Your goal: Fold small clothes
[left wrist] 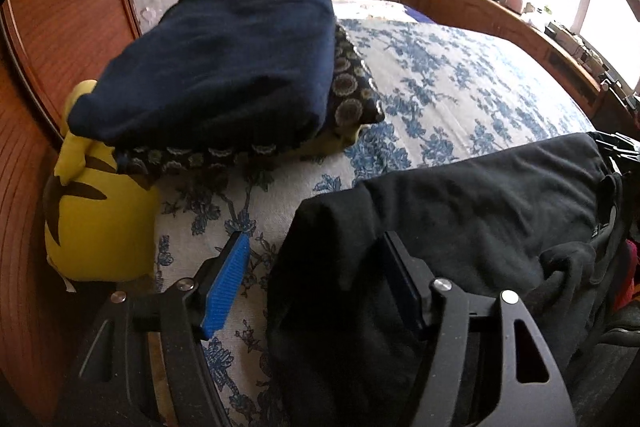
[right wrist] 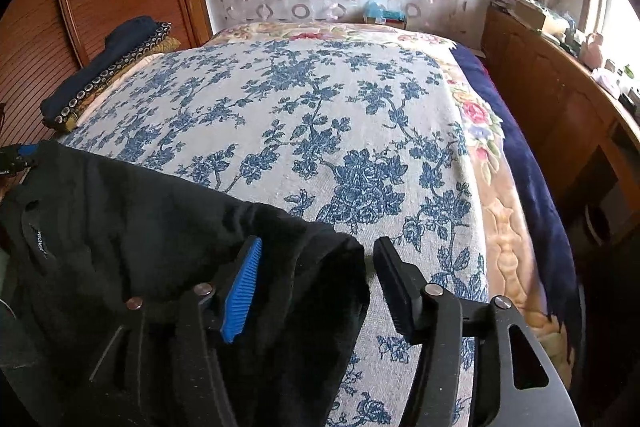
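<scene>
A black garment [left wrist: 460, 227] lies folded along the near edge of the bed; it also shows in the right wrist view [right wrist: 140, 227]. My left gripper [left wrist: 316, 279] is open, its jaws wide apart, with the garment's left corner between the fingers. My right gripper [right wrist: 316, 287] is open too, with the garment's right corner lying between its blue pad [right wrist: 240, 299] and black finger [right wrist: 396, 291]. Neither gripper pinches the cloth.
A stack of folded clothes, navy on top [left wrist: 224, 55], sits on a patterned cushion at the bed's left, also in the right wrist view [right wrist: 108, 63]. A yellow plush toy [left wrist: 96, 219] lies beside it. The blue floral bedspread [right wrist: 320, 107] covers the bed. A wooden cabinet [right wrist: 560, 115] stands right.
</scene>
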Available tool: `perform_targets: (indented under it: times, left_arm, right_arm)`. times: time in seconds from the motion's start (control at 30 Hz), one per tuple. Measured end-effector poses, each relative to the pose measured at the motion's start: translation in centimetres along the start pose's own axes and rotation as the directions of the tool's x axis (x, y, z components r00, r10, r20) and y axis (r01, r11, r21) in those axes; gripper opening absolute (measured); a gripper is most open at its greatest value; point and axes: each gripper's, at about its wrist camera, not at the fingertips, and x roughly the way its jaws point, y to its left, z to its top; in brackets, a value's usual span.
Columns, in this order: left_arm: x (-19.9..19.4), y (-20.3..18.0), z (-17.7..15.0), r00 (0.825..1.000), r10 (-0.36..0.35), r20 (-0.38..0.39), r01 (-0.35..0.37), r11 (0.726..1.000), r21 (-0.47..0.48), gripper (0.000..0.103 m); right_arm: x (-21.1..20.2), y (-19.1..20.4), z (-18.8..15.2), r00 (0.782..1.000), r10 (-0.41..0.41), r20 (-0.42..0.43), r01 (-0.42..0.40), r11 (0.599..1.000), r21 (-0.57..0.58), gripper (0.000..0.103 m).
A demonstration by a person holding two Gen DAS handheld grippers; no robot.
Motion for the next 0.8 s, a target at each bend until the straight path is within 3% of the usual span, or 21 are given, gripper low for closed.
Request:
perform_targets:
  times: [0.17,0.37,0.5,0.6,0.63,0.67,0.73,0.8]
  left_arm:
    - [0.2,0.2,0.2,1.0,-0.014,-0.013,0.014,1.0,-0.019,0.068]
    - [0.3,-0.1,0.2,1.0,-0.012,-0.009,0.012,1.0,-0.012,0.067]
    - [0.0,-0.6,0.0,0.999,-0.044,0.0,0.044,0.999,0.009,0.051]
    - [-0.3,-1.0,-0.1,0.998,-0.067,0.004,0.067,0.998,0.021,0.03]
    - [-0.4,-1.1,-0.3,0.997,-0.078,0.007,0.077,0.997,0.018,0.02]
    - [-0.5,-1.1,-0.4,0.996,-0.089,0.013,0.088,0.996,0.006,0.014]
    - [-1.2,-1.1,-0.7,0.993,-0.109,0.039,0.109,0.994,-0.005,0.012]
    - [-3.0,-1.5,-1.0,0.988,-0.125,0.094,0.125,0.992,0.004,0.011]
  right_arm:
    - [0.2,-0.1,0.2,1.0,-0.016,-0.002,0.016,1.0,-0.006,0.069]
    - [0.9,-0.5,0.4,1.0,-0.016,-0.003,0.016,1.0,-0.012,0.069]
    - [1.1,-0.4,0.5,1.0,-0.004,-0.012,0.004,1.0,-0.027,0.069]
    - [0.8,0.2,0.4,0.999,0.037,-0.022,-0.038,0.997,-0.063,0.05]
    - [0.7,0.6,0.4,0.999,0.041,-0.023,-0.043,0.996,-0.083,0.039]
    - [0.6,0.9,0.4,0.998,0.054,-0.027,-0.056,0.994,-0.096,0.021]
    - [0.2,1.7,0.2,0.997,0.074,-0.025,-0.077,0.989,-0.128,0.012]
    - [-0.7,2.3,0.1,0.998,0.07,-0.001,-0.069,0.987,-0.142,0.011]
